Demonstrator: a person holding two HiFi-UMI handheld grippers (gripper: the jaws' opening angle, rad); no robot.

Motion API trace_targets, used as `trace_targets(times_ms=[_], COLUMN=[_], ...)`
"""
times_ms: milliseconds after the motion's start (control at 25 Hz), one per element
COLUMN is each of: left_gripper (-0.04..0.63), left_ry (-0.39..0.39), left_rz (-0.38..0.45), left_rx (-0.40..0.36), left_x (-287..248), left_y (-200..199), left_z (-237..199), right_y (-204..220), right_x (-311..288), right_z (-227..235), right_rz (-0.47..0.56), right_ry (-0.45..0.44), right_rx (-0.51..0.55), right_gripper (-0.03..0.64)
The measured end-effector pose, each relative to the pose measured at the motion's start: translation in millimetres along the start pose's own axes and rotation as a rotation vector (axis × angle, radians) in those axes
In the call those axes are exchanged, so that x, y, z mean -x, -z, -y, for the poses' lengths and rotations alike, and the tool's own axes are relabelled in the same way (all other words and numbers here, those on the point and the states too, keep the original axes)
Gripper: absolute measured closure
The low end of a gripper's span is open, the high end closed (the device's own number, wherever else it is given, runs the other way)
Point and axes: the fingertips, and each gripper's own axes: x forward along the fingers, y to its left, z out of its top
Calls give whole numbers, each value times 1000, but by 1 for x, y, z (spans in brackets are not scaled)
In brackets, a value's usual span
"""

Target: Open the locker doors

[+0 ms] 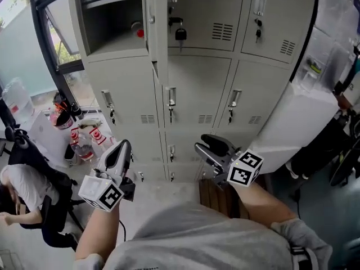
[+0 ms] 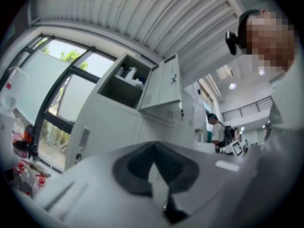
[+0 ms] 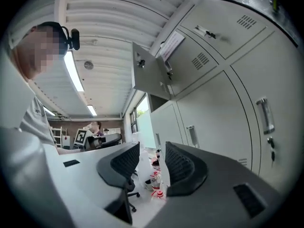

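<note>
A bank of grey lockers (image 1: 197,94) fills the head view. The top left door (image 1: 159,27) stands swung open, showing its compartment (image 1: 109,21) with items inside. The other doors are closed, with handles such as those in the middle row (image 1: 171,103) and keys hanging in the upper locks (image 1: 180,34). My left gripper (image 1: 119,153) is low at the left, well short of the lockers, jaws shut and empty. My right gripper (image 1: 211,148) is low at the right, also clear of the doors. Its pads (image 3: 183,163) stand apart with nothing between them. The open door (image 2: 164,84) also shows in the left gripper view.
Bottles with red labels (image 1: 84,142) stand on the floor by the window at the left. A seated person (image 1: 22,184) and a chair are at the far left. A large white plastic-wrapped block (image 1: 298,117) leans against the lockers at the right.
</note>
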Motion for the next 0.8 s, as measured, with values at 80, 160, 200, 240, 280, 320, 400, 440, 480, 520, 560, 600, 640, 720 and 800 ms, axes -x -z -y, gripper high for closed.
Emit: trace_targets(times_ms=[80,160,200,240,280,320,400,440,480,520,560,600,640,720,800], left_gripper=[592,592,592,592,592,592,592,592,592,592,592,592,592,592,592], left_ry=[-16,-29,-35,-41,-48,-53,-61,-66,-73,-83,-96,-110,-124,-149,-164], left_rz=[-54,-103,-124,-146,-166,-184,-216,-234,-257,-280,-301,-320,-336,-365,-390], left_rx=[19,46,66,88,105,113,106,98,91,87,86,87,89,96,112], left_x=[7,13,17,21,26,29,33,35,37,39,41,43,44,46,51], left_y=[41,77,92,107,122,135,161,174,188,201,213,224,235,254,273], left_z=[-4,-4,-2,1,4,7,13,16,18,20,20,19,16,5,-11], right_y=[31,62,77,91,106,120,145,157,170,182,193,205,215,237,261], right_x=[3,4,4,4,3,1,-3,-4,-5,-5,-5,-6,-8,-15,-24], right_z=[6,9,10,10,10,10,12,14,16,19,23,28,33,45,55], right_rz=[-49,-92,-111,-129,-146,-161,-187,-200,-213,-225,-237,-249,-261,-289,-324], right_ry=[28,39,38,35,32,28,20,18,18,21,27,35,47,77,113], right_rx=[-21,-41,-52,-62,-70,-74,-73,-72,-76,-82,-89,-96,-103,-110,-103], right_gripper=[454,454,454,454,454,454,454,454,454,454,454,454,454,454,454])
